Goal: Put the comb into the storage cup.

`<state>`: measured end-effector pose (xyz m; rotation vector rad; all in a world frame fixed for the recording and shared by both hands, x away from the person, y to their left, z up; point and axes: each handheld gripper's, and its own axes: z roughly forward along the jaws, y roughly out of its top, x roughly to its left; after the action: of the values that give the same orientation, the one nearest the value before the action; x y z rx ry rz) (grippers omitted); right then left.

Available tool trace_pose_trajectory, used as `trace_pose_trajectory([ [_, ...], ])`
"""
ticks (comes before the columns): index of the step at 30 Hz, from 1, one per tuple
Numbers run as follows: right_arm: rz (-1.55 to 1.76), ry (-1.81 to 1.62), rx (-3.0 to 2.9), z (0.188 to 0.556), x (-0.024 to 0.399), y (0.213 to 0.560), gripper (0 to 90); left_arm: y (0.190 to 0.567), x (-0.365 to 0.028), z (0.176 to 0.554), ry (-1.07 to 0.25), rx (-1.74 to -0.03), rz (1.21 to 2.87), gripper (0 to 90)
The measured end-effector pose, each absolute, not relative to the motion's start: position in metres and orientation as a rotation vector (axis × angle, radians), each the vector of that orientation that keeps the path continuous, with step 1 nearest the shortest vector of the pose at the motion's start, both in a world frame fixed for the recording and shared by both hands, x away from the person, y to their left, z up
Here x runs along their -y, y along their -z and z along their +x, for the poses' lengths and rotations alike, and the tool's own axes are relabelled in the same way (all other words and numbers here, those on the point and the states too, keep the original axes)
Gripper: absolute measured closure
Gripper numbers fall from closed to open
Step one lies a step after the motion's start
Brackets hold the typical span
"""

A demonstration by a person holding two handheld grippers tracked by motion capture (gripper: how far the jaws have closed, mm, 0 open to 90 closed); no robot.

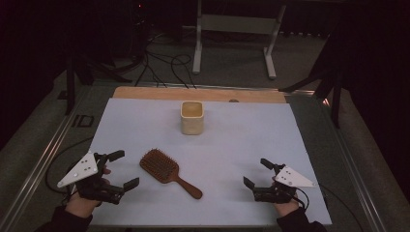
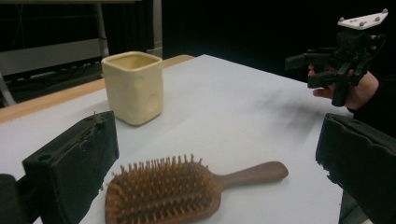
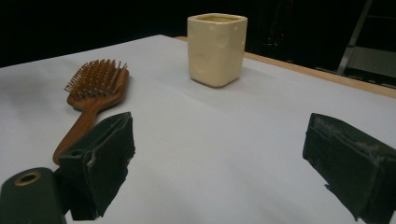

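Observation:
A brown wooden hairbrush (image 1: 168, 171) lies bristles up on the white table sheet (image 1: 241, 140), its handle pointing toward the near right. Behind it stands an upright cream square cup (image 1: 192, 117), open at the top. My left gripper (image 1: 124, 169) rests open at the near left, just left of the brush head (image 2: 163, 193). My right gripper (image 1: 257, 173) is open at the near right, well apart from the brush handle (image 3: 81, 128). The cup (image 3: 217, 49) is far ahead of both. Nothing is between either pair of jaws.
A wooden strip (image 1: 198, 94) runs along the table's far edge. Metal rails (image 1: 46, 154) flank the table. Cables (image 1: 164, 65) and a white stand frame (image 1: 237, 29) sit on the floor beyond. The other hand's gripper (image 2: 341, 51) is seen across the sheet.

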<state>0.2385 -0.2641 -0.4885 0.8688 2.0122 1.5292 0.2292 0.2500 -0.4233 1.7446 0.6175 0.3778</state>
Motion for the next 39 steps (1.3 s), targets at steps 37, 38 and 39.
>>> trace_pose_trajectory([
  [37, 0.867, -1.548, -2.014, 0.24, 0.262, 0.489, 8.9, 0.412, -0.154, 0.265, -0.229, -0.553, 1.909, 0.2],
  [38, 0.867, -1.547, -2.015, 0.24, 0.261, 0.489, 8.9, 0.413, -0.151, 0.266, -0.228, -0.549, 1.915, 0.2],
  [39, 0.865, -1.547, -2.017, 0.24, 0.261, 0.488, 8.9, 0.416, -0.147, 0.267, -0.216, -0.55, 1.922, 0.2],
])
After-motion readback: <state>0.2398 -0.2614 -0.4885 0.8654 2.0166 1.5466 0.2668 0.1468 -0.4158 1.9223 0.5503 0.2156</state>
